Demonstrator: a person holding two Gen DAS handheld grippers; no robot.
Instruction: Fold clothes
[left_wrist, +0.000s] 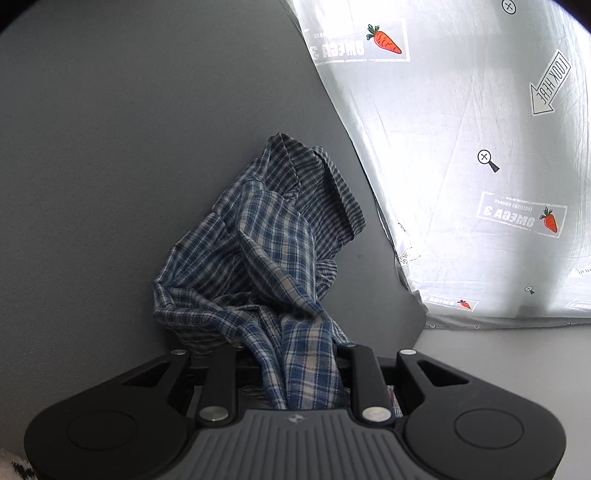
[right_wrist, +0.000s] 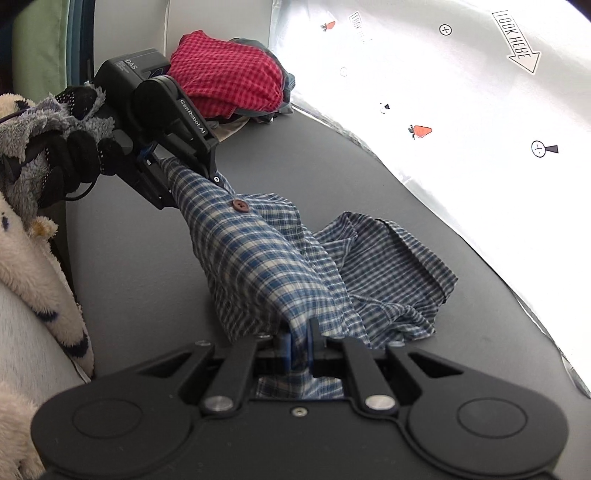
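Blue-and-white checked shirt (right_wrist: 266, 258) with a brown button (right_wrist: 240, 205); red checked cloth (right_wrist: 225, 79) far off; dark grey table (left_wrist: 129, 147); white sheet (left_wrist: 461, 129) printed with orange carrots.

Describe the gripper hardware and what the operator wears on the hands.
Both grippers are matte black with paired linkage arms on silver pivot pins. The left gripper carries white "GenRobot.AI" and "DAS" lettering; its body has a ribbed grey panel. The right gripper shows blue pads. The hand wears a black glove with a fuzzy grey cuff.

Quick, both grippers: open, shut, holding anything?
Left gripper: shut on the blue plaid shirt.
Right gripper: shut on the same shirt.
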